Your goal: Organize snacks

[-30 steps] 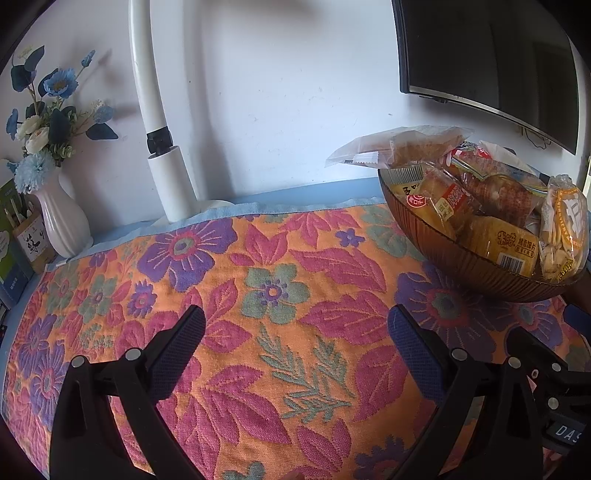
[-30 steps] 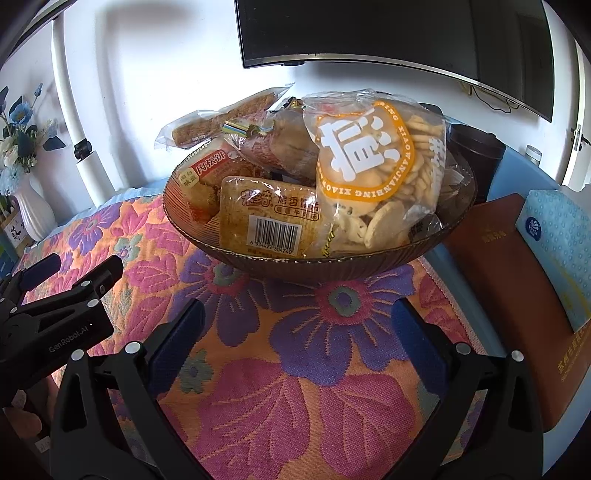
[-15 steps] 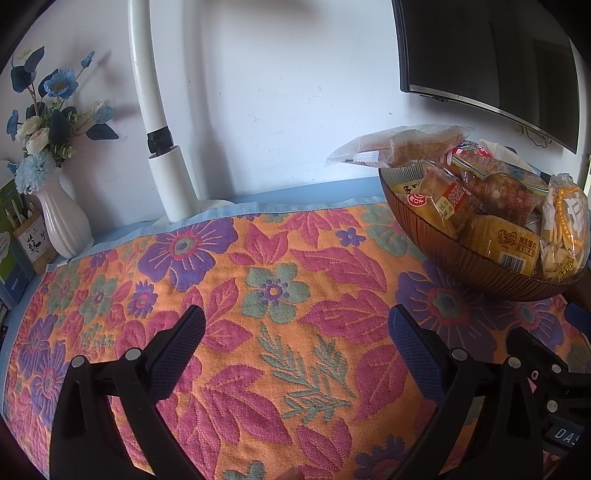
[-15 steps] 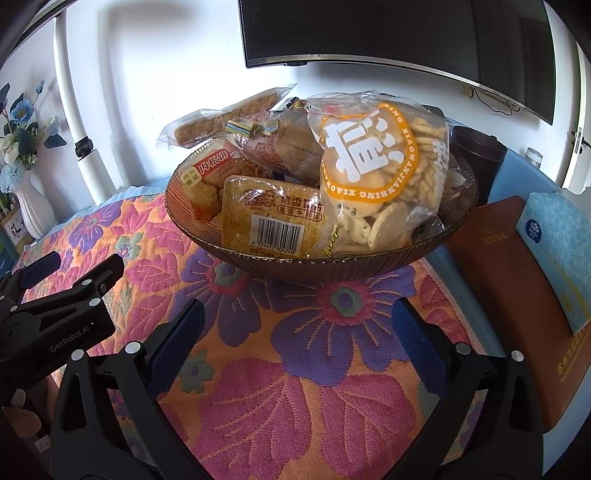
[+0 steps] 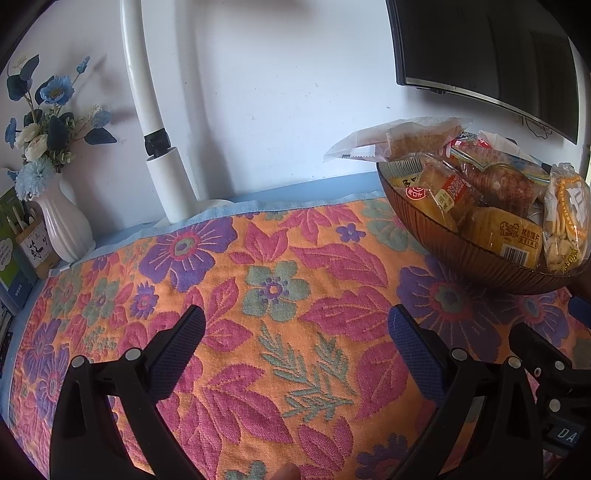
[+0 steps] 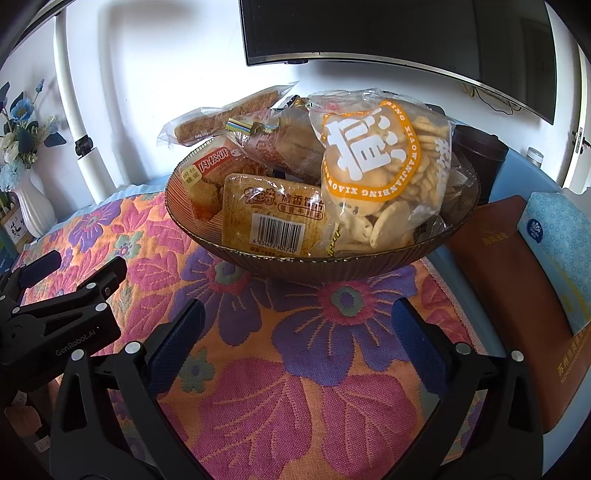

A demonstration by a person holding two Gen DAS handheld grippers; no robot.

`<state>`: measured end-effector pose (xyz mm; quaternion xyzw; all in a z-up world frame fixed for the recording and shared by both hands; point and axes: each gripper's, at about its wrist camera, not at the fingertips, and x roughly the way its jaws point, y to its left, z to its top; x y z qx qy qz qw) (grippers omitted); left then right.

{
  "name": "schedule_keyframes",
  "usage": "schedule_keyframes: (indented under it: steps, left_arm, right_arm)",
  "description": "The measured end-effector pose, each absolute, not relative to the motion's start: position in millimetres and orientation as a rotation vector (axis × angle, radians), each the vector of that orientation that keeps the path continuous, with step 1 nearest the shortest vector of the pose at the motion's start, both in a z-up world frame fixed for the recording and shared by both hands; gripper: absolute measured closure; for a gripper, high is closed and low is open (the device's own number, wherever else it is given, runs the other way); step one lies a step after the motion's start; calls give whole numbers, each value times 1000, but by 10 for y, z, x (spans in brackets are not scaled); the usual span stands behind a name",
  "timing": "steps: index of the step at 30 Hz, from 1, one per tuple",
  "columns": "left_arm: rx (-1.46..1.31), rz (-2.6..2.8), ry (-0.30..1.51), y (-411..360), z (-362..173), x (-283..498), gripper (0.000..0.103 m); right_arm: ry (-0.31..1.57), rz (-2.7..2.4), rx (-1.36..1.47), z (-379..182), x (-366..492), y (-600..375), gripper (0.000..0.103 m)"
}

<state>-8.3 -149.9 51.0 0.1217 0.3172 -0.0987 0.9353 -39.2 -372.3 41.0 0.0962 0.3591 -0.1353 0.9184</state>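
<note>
We see a brown ribbed bowl (image 6: 321,258) heaped with wrapped snacks, sitting on a floral cloth (image 6: 295,387); everything below is placed relative to that bowl

Inside bowl: big clear cracker bag (image 6: 384,173) with orange label stands upright at its front right; yellow bread pack (image 6: 273,218) with barcode leans on front rim just left of cracker bag; red-labelled pastry pack (image 6: 214,173) at bowl's left side; long clear bar wrapper (image 6: 225,118) lies on top at the back left, sticking out past rim

Right gripper (image 6: 297,325) sits low over cloth in front of bowl, fingers spread wide, nothing between them, not touching bowl

Left gripper (image 5: 295,332) is well left of bowl, also over cloth, fingers spread apart and empty; in the left wrist view, bowl (image 5: 461,254) is at right edge

Right of bowl: brown box (image 6: 517,295) lying flat, light blue tissue pack (image 6: 557,251) on its far side. Behind bowl to the right, dark cup (image 6: 480,155), partly hidden

Far left of bowl: white vase (image 5: 66,229) with blue and white flowers against wall, white pole (image 5: 162,158) between vase and bowl. Dark screen (image 6: 388,33) on wall above bowl

A fingertip (image 5: 284,474) shows at bottom edge of left wrist view
</note>
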Motion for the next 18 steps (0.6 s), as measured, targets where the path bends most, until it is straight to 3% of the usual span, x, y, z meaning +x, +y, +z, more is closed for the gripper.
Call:
schedule_keyframes:
  steps: [18]
  left_arm:
    - [261, -196, 654, -1508, 499, -64, 5]
  right_arm:
    - [742, -276, 196, 405, -381, -3730, 3]
